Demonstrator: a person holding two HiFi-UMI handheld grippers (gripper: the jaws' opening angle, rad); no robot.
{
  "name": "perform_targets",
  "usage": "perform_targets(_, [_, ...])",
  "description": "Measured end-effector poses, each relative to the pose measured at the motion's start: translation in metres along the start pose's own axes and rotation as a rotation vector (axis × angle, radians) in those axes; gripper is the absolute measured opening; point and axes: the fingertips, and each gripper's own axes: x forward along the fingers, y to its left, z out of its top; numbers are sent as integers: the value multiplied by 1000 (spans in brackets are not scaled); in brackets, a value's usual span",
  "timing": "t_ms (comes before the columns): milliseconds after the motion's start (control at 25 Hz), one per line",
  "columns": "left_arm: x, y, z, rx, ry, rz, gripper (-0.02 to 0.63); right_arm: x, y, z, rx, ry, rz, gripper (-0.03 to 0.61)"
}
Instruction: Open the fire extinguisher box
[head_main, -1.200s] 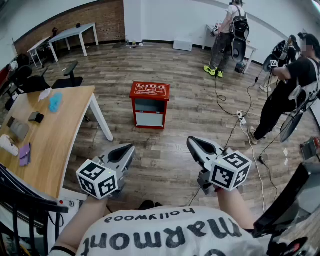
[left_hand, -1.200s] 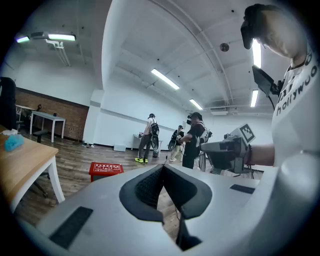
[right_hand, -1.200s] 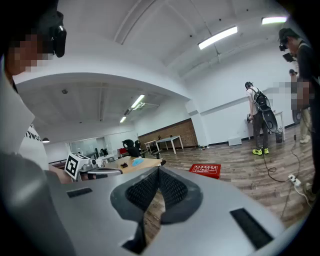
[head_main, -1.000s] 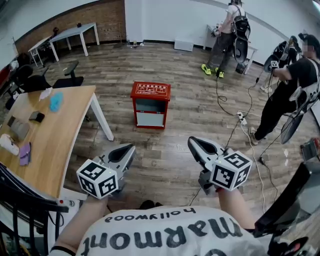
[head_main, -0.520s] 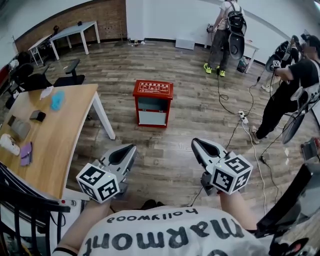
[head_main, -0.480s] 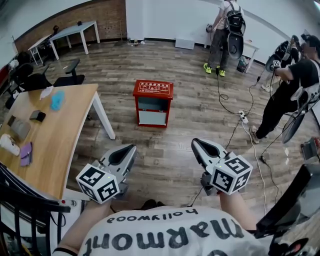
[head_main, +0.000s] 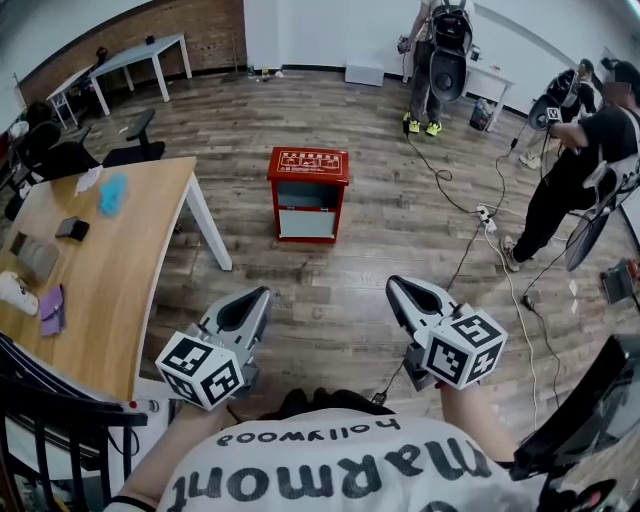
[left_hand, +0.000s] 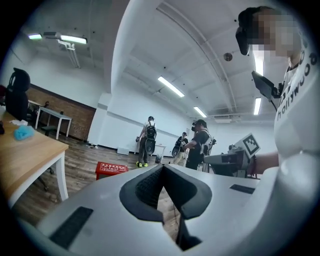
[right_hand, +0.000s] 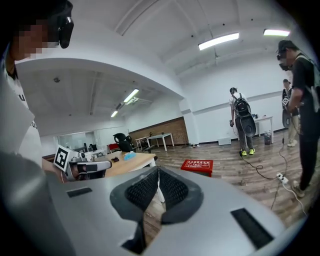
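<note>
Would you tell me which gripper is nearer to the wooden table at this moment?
Left. The left gripper hangs over the floor just beside the wooden table's long edge. The right gripper is farther right, beyond the left one, over open floor.

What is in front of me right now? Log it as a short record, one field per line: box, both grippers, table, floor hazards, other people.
Box: red fire extinguisher box, upright on the wooden floor, looks closed, nothing touching it.
Left gripper: jaws together, empty, well short of the box.
Right gripper: jaws together, empty, also well short of the box.
Table: wooden table left of the box, small items on it.
Floor hazard: power strip lying right of the box.
Others: a standing person at the back, a second person at the right edge.
</note>
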Motion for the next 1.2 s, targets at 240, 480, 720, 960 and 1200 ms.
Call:
perform_targets(240, [-1, 10, -2, -8, -15, 33, 6, 3, -1, 3, 76, -21, 20, 11])
perform_targets(480, [13, 21, -10, -3, 31, 42, 6, 23, -3, 3, -2, 30, 38, 11])
perform_targets(720, [32, 29, -3, -13, 19, 56, 6, 39, -22, 5, -4, 64, 54, 11])
perform_targets(960, [55, 39, -1, -15, 38, 79, 6, 60, -41, 14, -2, 77, 87, 11])
perform_targets(1200, [87, 46, 4, -13, 44, 91, 6, 76, -73, 23, -4, 83, 100, 11])
